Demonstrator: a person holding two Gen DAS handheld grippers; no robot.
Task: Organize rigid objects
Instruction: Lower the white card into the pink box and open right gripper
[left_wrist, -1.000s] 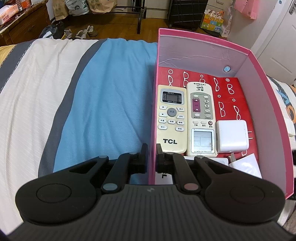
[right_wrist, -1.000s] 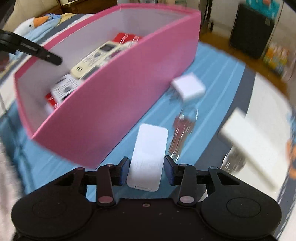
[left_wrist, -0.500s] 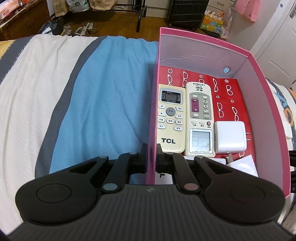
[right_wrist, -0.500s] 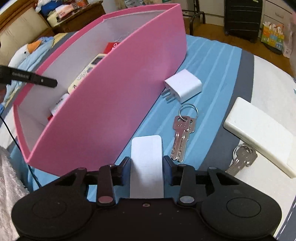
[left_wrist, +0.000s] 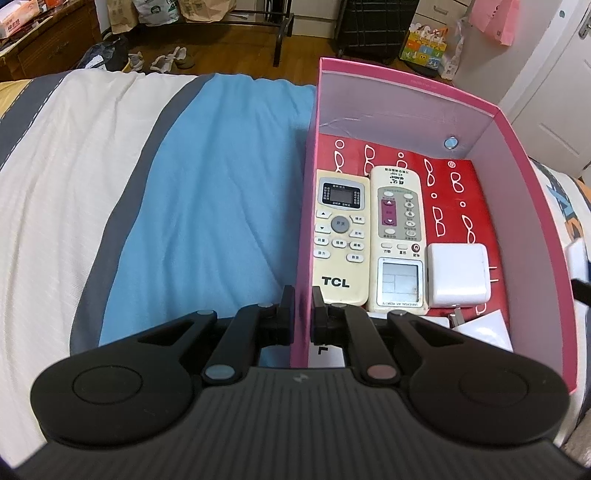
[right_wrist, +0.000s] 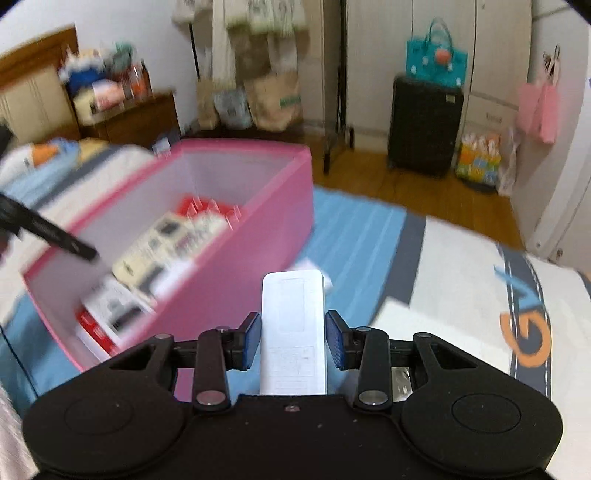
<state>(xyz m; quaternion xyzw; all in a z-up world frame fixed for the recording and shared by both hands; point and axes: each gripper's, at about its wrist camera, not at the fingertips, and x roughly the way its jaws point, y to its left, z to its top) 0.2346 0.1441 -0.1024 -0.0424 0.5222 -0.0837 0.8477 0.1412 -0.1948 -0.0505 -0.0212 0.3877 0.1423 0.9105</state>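
White slab (right_wrist: 293, 332), level with the bed half a second ago, now rides lifted between the right gripper (right_wrist: 293, 341) pads, beside the pink box (right_wrist: 258, 236): placement looks next. Left gripper (left_wrist: 303, 314) pinches the box's left wall near its near corner. Only the left view shows two remotes (left_wrist: 341, 236) and a charger (left_wrist: 456, 275) inside.

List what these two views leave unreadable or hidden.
- Right wrist view: motion blur smears the remotes inside the pink box; no label is readable.
- Right wrist view: the white slab between the right claw hides the bed behind it.
- Left wrist view: the left claw, pinching the box wall, covers the box's near end; white items there are cut off.
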